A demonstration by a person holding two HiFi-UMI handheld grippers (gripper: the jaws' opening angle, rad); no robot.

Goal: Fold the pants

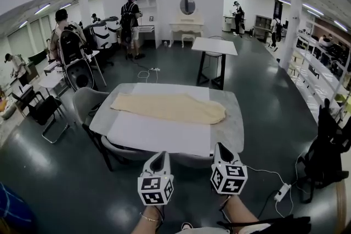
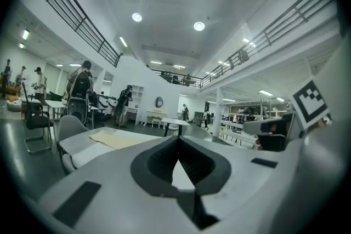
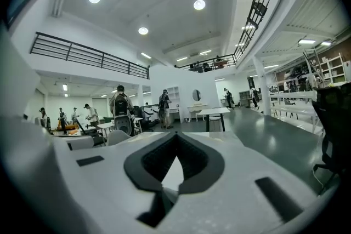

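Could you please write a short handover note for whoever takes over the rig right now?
Left gripper: jaws together, nothing between them.
Right gripper: jaws together, empty.
Both are side by side, short of the near edge of the table. They point toward it and touch nothing.
Pants: cream, lying flat lengthwise on the white mat, toward the table's far side.
Done: the pants are laid out. I cannot tell whether the legs are already stacked.
Left: reach over the table, grip the pants and fold them.
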